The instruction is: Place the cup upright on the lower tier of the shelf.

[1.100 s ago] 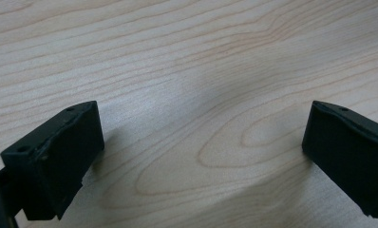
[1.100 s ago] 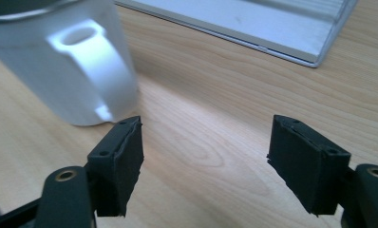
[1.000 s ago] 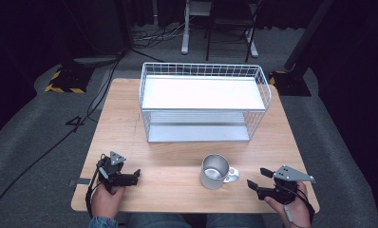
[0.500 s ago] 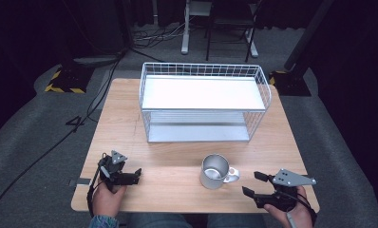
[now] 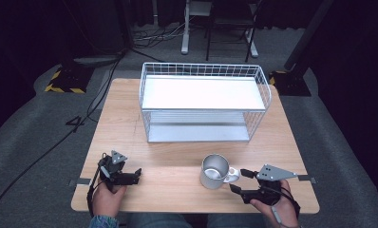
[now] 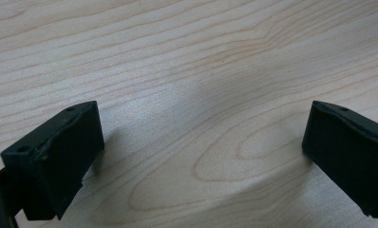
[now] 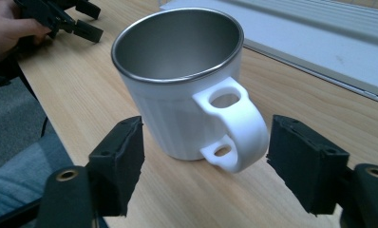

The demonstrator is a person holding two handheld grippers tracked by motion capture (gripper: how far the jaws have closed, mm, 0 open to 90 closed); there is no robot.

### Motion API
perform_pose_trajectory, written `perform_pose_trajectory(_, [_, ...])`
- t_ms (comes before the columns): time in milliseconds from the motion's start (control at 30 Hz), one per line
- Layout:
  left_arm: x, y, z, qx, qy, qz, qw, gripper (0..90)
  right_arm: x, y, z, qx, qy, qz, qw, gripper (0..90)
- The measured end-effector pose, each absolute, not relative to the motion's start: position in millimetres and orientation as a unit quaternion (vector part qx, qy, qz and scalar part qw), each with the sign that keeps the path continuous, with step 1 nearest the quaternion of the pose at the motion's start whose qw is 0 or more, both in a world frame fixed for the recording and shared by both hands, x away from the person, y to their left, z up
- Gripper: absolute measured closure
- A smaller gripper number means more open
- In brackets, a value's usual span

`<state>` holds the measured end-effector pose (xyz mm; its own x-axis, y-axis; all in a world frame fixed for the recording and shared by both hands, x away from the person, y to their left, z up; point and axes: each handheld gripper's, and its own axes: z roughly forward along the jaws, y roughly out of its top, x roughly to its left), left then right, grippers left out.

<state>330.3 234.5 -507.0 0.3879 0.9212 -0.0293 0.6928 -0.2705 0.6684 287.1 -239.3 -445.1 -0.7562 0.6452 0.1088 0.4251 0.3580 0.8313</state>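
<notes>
I have the right tool (image 7: 203, 164) lined up on the mug (image 7: 180, 80) now, jaws wide and a touch narrower than a moment ago, with the white handle (image 7: 237, 128) sitting between them and neither pad touching it yet. The mug stands upright on the worktop (image 5: 177, 185), near the front edge and right of centre, its handle turned toward my right hand (image 5: 277, 206). To do this grab well I'd say push in a little more so the pads pass the outer curve of the handle, keep the tool level with the worktop, then close squarely across the handle's flat sides; the mug has a smooth steel lining and looks light, so a skewed pinch could spin it or tip it. Over on the other side, my left tool (image 6: 203, 156) rests low over bare wood, jaws spread wide with nothing between them, well apart from the mug. Farther back stands the white wire rack (image 5: 203, 102) with its two shelves, both open; I judge that's where the mug is headed, so I want a grip firm enough for a lift.
</notes>
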Motion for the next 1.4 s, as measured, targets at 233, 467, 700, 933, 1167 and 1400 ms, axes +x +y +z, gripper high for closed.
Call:
perform_pose_trajectory(233, [330.4, 234.5, -507.0, 0.775, 0.521, 0.187, 0.306, 0.3, 306.7, -237.1, -448.4, 0.309, 0.831, 0.449, 0.115, 32.9])
perform_pose_trajectory(467, [330.3, 234.6, -506.9, 0.775, 0.52, 0.187, 0.306, 0.3, 310.1, -233.8, -449.8, 0.285, 0.839, 0.452, 0.102, 39.2])
perform_pose_trajectory(700, [330.3, 234.5, -507.0, 0.775, 0.521, 0.187, 0.306, 0.3, 302.8, -232.2, -449.7, 0.282, 0.843, 0.448, 0.095, 42.7])
perform_pose_trajectory(933, [330.3, 234.6, -506.9, 0.775, 0.52, 0.187, 0.305, 0.3, 295.8, -222.0, -452.6, 0.266, 0.853, 0.442, 0.08, 53.5])
perform_pose_trajectory(1167, [330.3, 234.5, -507.0, 0.775, 0.521, 0.187, 0.306, 0.3, 297.3, -214.8, -457.1, 0.257, 0.859, 0.438, 0.07, 61.9])
perform_pose_trajectory(1400, [330.3, 234.6, -506.9, 0.775, 0.52, 0.187, 0.305, 0.3, 296.6, -209.7, -456.4, 0.257, 0.859, 0.438, 0.067, 70.9])
